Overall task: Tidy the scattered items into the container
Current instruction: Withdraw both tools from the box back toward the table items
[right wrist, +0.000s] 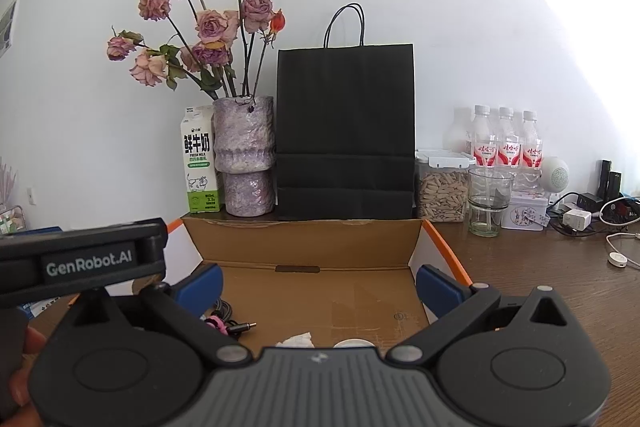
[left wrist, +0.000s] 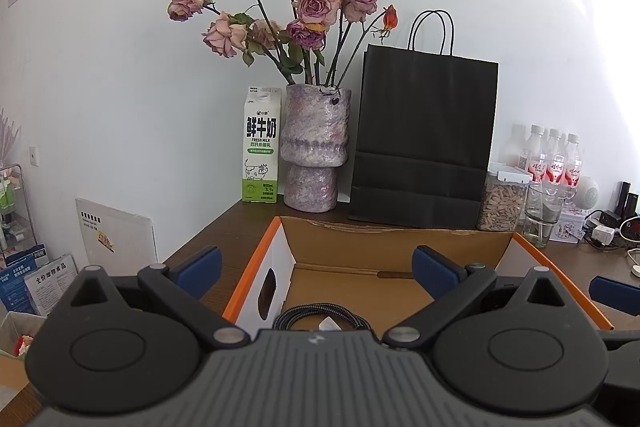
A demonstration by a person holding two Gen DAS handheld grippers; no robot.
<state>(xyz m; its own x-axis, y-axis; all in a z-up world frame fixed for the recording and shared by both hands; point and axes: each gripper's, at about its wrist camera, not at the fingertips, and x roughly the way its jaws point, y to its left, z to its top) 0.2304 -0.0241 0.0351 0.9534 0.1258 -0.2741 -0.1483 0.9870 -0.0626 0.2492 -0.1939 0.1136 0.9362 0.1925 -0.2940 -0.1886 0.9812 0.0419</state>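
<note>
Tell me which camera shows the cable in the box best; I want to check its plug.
The right wrist view: the cable lies in the cardboard box with a pink tie and its plug end showing. The left wrist view shows only a coiled loop, partly hidden behind the device body.

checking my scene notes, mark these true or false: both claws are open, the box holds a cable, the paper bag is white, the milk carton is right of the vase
1. Both the left claw and right claw are open: true.
2. The cardboard box holds a cable: true.
3. The paper bag is white: false, it is black.
4. The milk carton stands right of the vase: false, it stands left of it.
</note>
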